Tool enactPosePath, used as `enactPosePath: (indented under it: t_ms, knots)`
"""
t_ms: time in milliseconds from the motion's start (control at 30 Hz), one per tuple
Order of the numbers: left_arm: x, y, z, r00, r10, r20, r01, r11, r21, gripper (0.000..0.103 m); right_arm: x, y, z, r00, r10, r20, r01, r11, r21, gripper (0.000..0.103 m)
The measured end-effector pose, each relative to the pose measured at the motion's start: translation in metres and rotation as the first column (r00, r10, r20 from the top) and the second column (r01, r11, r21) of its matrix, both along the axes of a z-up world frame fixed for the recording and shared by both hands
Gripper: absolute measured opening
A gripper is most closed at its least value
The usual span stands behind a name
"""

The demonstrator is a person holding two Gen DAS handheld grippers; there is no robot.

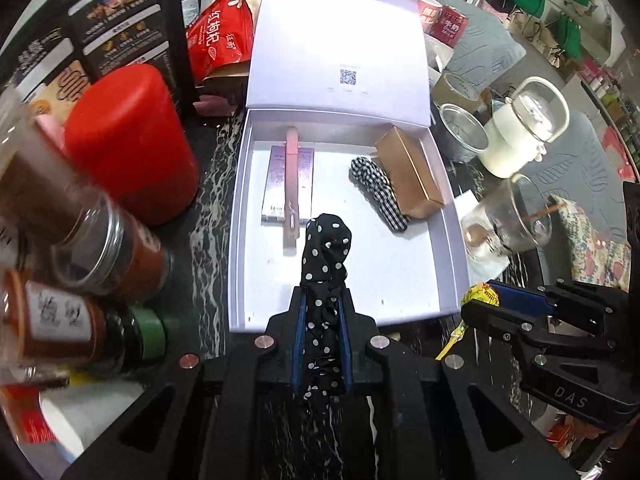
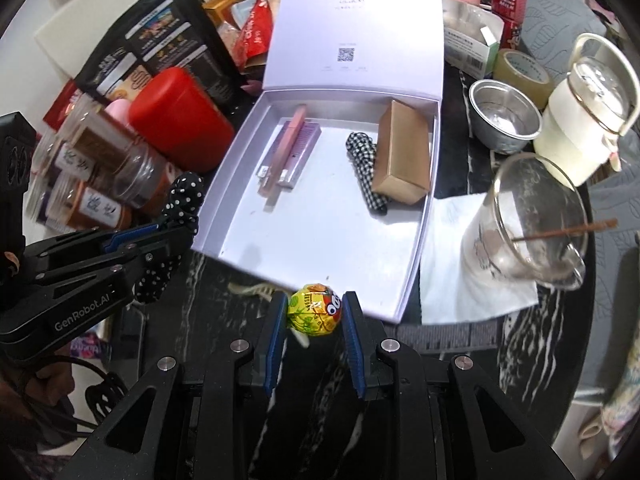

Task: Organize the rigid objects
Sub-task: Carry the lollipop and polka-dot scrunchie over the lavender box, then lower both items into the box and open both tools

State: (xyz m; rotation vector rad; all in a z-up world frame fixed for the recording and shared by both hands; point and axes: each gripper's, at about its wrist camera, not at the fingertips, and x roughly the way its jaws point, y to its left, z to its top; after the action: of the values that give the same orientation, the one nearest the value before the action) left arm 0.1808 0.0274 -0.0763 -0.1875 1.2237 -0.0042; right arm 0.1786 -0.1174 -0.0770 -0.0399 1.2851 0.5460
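In the left wrist view, the left gripper (image 1: 323, 320) sits at the lower centre of the frame, its blue pads clenched on a black polka-dot scrunchie (image 1: 326, 264) that stands up between them, its top end reaching over the near edge of the open white box (image 1: 452, 248). The box fills the middle of the frame, its lid (image 1: 340, 32) raised behind it. Inside, at the upper left, a pink stick-shaped item (image 1: 291, 184) lies along the top of a flat purple packet (image 1: 276, 184). At the upper right a gold carton (image 1: 408, 172) rests against a black-and-white checked scrunchie (image 1: 376, 192), the two touching.

In the right wrist view, the right gripper (image 2: 314, 316) at the lower centre grasps a lollipop with a yellow wrapper (image 2: 314, 308) between its blue pads, just in front of the box's near edge and over the dark marbled table (image 2: 224, 280). The left gripper appears at the left of this frame, the polka-dot scrunchie poking out beside the box's left wall.

A red canister (image 1: 128, 144) and several spice jars (image 1: 92, 248) crowd the left of the left wrist view. On the right stand a metal bowl (image 2: 504, 120), a cream kettle (image 2: 580, 128) and a tilted glass cup (image 2: 528, 224) on a white napkin (image 2: 452, 280).
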Motion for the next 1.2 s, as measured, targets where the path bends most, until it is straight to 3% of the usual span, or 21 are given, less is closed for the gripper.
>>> enactPosePath:
  t_ms: [533, 1200]
  knots:
    - [0.071, 0.012, -0.019, 0.998, 0.021, 0.056, -0.022, 1.0, 0.011, 0.015, 0.079, 0.01, -0.017, 0.997, 0.015, 0.075, -0.014, 1.0, -0.011, 0.027]
    - [0.118, 0.022, -0.063, 0.999, 0.035, 0.002, -0.035, 0.999, 0.035, 0.015, 0.138, 0.035, -0.048, 0.995, -0.012, 0.097, 0.016, 0.999, -0.043, 0.027]
